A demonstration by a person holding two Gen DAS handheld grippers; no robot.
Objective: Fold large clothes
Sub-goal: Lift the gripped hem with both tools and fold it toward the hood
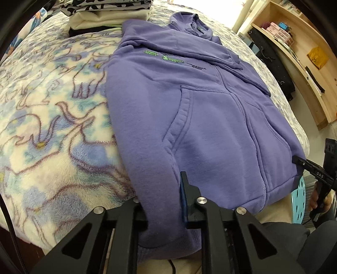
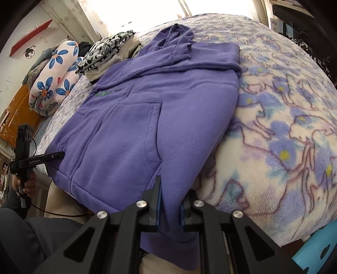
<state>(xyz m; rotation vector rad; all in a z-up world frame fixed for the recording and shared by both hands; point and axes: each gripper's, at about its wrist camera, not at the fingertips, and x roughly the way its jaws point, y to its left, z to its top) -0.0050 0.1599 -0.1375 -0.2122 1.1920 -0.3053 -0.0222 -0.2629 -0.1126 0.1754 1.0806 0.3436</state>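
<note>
The purple fleece zip hoodie (image 1: 200, 118) lies front up on the floral fleece blanket (image 1: 52, 118), its hem hanging over the bed's near edge. Both sleeves look already folded in, so the lengthwise fold toward the hood seems left. The left gripper (image 1: 168, 189) pinches one hem corner and the right gripper (image 2: 170, 200) the other, both closed on fabric. Blanket beside the hoodie lies bare; a stack of folded clothes (image 1: 109, 14) crowds the far corner.

Both grippers are showing black angular linkage arms with silver rivets and blue pads; the right gripper (image 1: 299, 160) is bearing white lettering, possibly "DAS", blurred.
</note>
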